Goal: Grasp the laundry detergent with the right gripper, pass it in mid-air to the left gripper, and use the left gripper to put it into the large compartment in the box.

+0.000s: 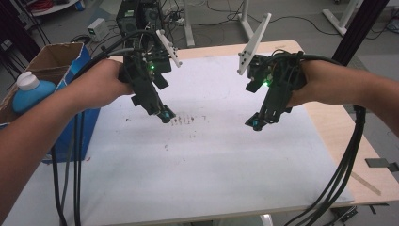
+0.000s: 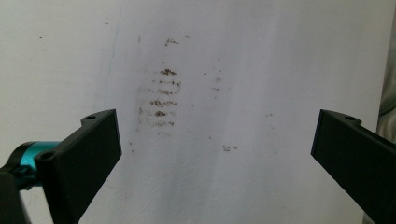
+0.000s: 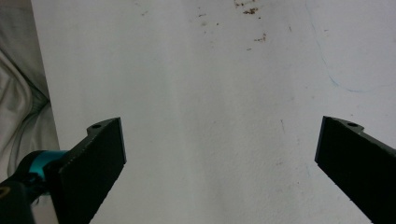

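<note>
A wooden table [image 1: 339, 136] takes up most of the high view, and a large white sheet [image 1: 197, 169] covers nearly all of its top, leaving a bare strip of wood along the right and far edges. The sheet lies flat and carries a patch of brown marks [image 1: 182, 120] near its middle: short smudged streaks stacked in rows, with a few loose specks around them. A faint blue pen line [image 3: 334, 79] curves across the sheet in the right gripper view.

At the table's left edge stands an open cardboard box [image 1: 56, 59] with a blue side, and a blue bottle with a white cap [image 1: 29, 89] sits inside it.

A person's two forearms come in from the bottom corners, each hand wrapped around a black gripper with a green light and a bundle of black cables trailing down. The left gripper [image 1: 165, 116] hangs above the sheet with its tip just beside the brown marks, on their left. In the left gripper view its two black jaws are spread wide, nothing between them, and the marks lie on the sheet between and beyond them.

The right gripper [image 1: 256, 124] hangs above the sheet to the right of the marks, well apart from the left one. Its jaws are also spread wide and hold nothing; bare white sheet lies between them, with a few brown specks farther off.
</note>
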Available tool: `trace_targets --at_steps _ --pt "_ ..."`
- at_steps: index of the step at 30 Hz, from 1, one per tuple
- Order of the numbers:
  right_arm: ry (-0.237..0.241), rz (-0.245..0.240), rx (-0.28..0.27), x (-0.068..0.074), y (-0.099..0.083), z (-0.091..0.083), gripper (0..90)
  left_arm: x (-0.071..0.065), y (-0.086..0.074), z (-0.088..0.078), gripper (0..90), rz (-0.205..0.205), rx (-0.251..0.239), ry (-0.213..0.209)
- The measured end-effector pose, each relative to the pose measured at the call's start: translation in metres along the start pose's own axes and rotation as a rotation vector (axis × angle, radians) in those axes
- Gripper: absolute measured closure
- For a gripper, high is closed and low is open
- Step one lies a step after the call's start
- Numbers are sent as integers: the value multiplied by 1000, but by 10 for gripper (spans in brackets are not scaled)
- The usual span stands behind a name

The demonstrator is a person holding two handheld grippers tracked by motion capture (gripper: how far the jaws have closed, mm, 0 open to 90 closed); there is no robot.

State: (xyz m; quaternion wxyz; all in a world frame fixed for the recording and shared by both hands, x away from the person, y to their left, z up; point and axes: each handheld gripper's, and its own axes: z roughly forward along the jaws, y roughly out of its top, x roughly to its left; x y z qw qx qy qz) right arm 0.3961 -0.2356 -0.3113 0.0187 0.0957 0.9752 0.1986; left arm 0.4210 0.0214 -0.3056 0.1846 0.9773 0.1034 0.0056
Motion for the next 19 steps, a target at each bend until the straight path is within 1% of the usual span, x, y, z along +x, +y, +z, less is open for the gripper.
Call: trace_targets --at_steps 4,11,19 --pt "-1 3 0 1 0 0 11 -1 0 1 16 -1 2 -6" --pt "2 1 1 1 -1 0 11 -1 -1 1 16 -3 2 -4" --pt "-3 1 -13 2 -1 -1 11 1 -2 0 16 -11 0 -1"
